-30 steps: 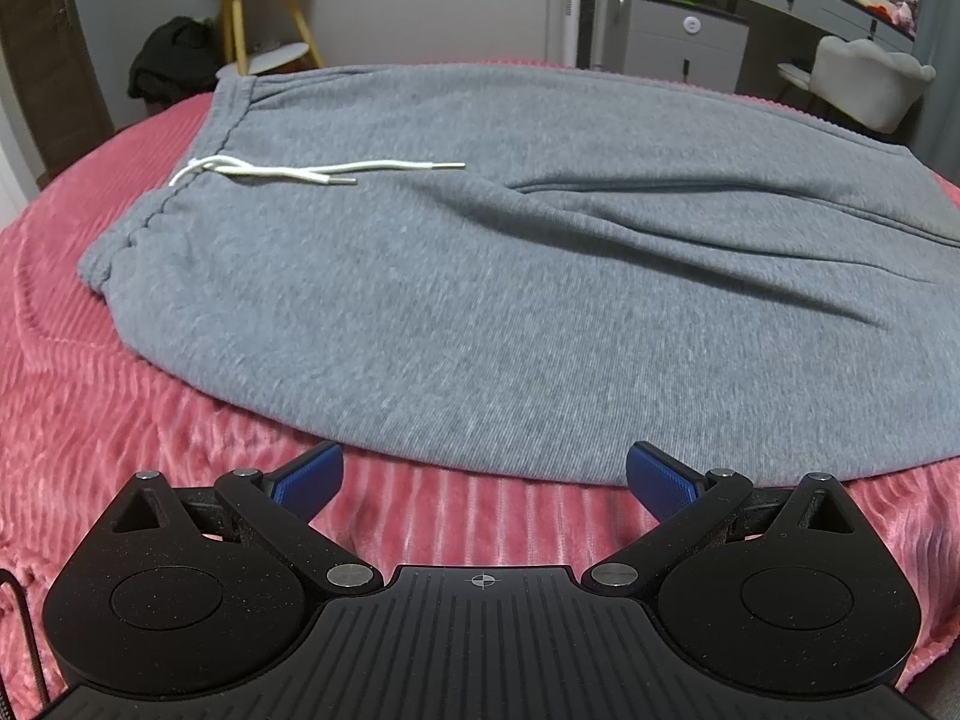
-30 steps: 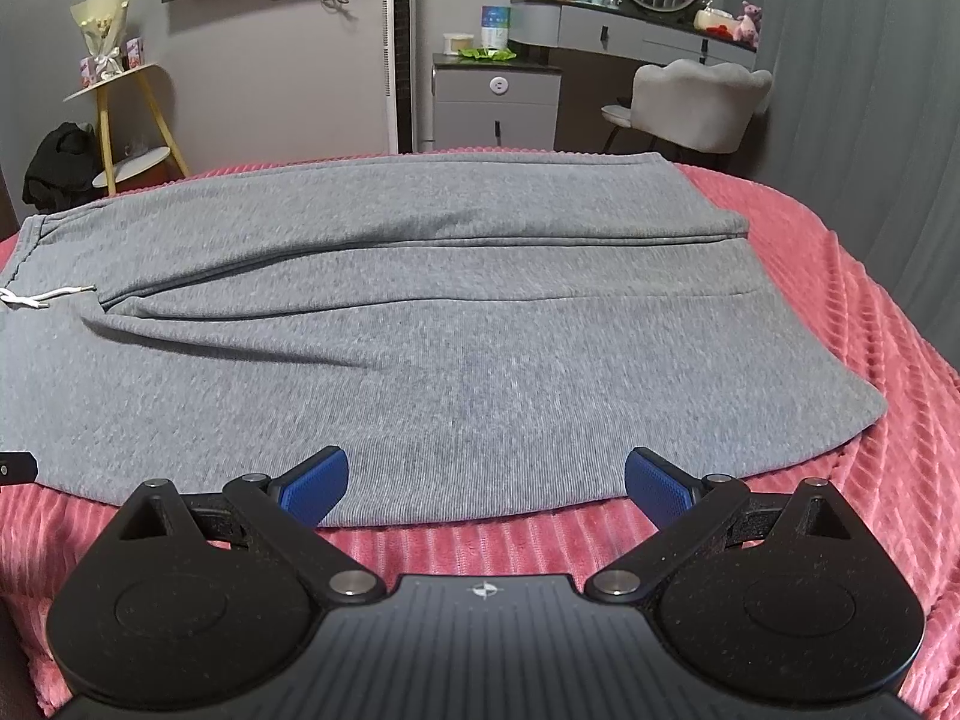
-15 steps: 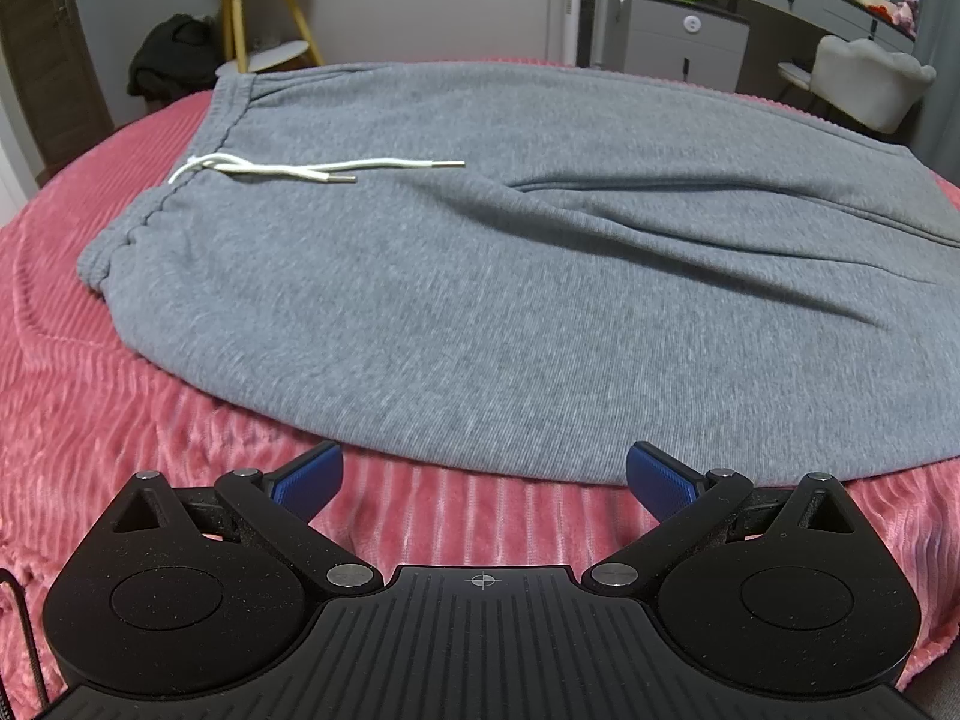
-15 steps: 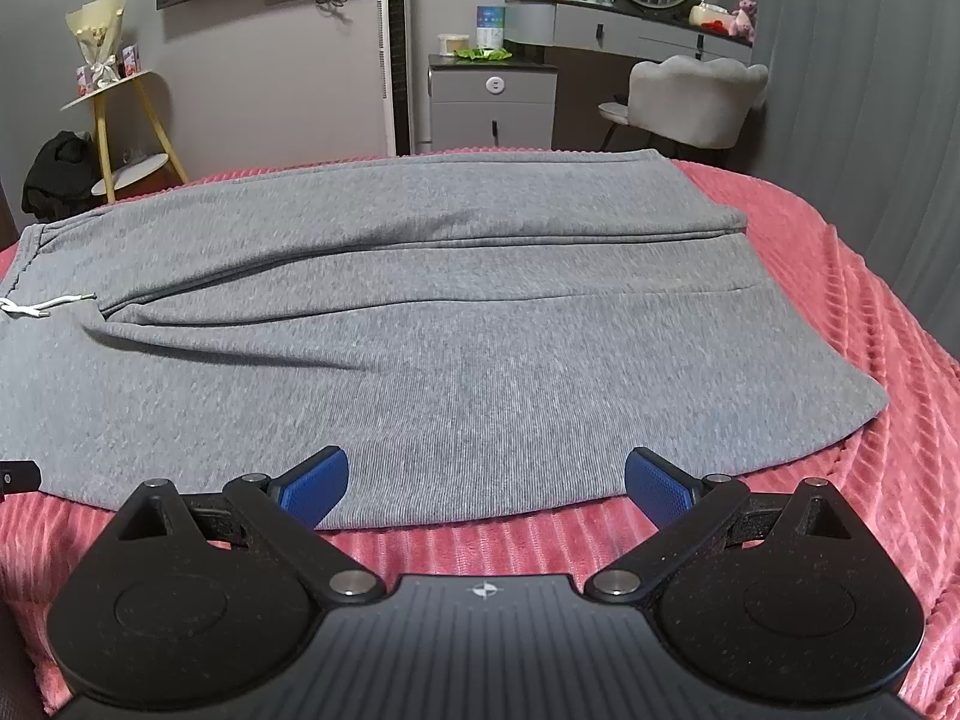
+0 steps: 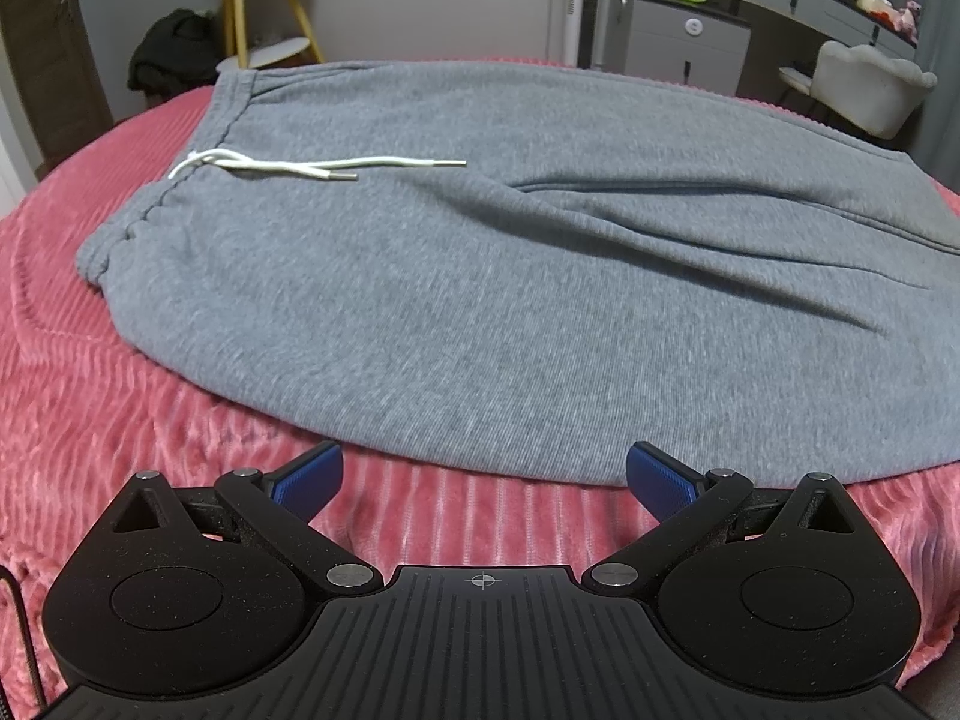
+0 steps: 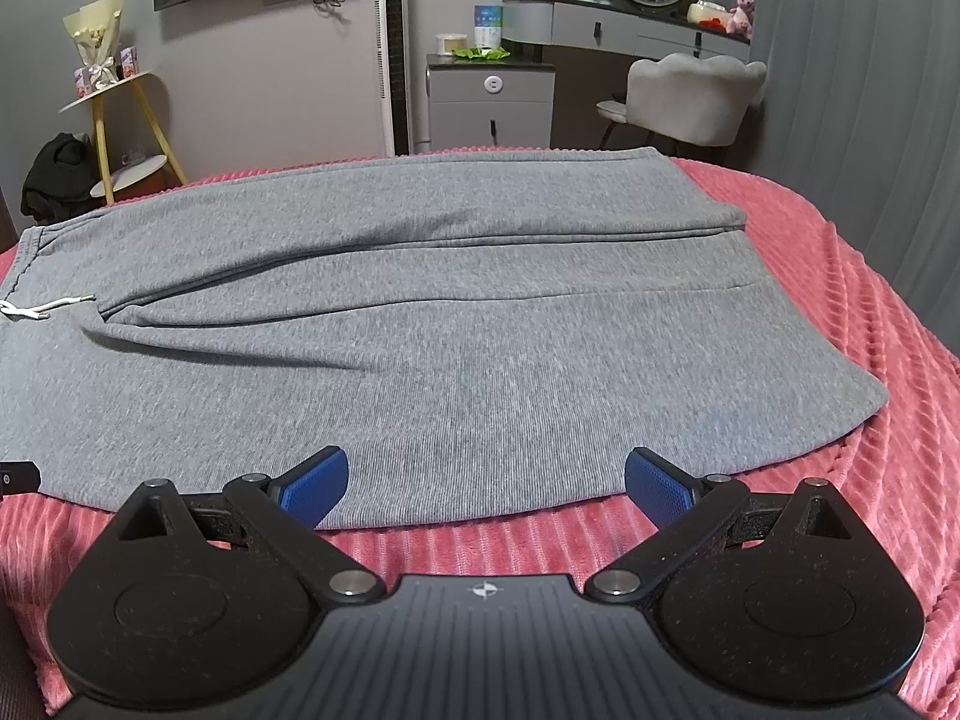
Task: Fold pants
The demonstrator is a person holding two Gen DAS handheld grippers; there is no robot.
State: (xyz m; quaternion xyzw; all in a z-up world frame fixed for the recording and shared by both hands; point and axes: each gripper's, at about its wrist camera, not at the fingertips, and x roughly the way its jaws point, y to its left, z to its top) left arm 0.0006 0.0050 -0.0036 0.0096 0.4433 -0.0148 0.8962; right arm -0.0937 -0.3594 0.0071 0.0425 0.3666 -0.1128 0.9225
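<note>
Both claws are spread wide with nothing in them. The left gripper point(image 5: 483, 474) hangs just short of the near hem of the gray sweatpants point(image 5: 510, 276), waistband up ahead to its left with the white drawstring point(image 5: 312, 168) lying on top. The right gripper point(image 6: 486, 483) sits at the same near edge, leg cuffs off to its right. The pants lie flat on the pink ribbed bedspread point(image 5: 108, 396). I'd pinch the near leg's edge with both, though it's hard to tell how many layers you'd catch, then lift evenly and lay it over the far leg.
</note>
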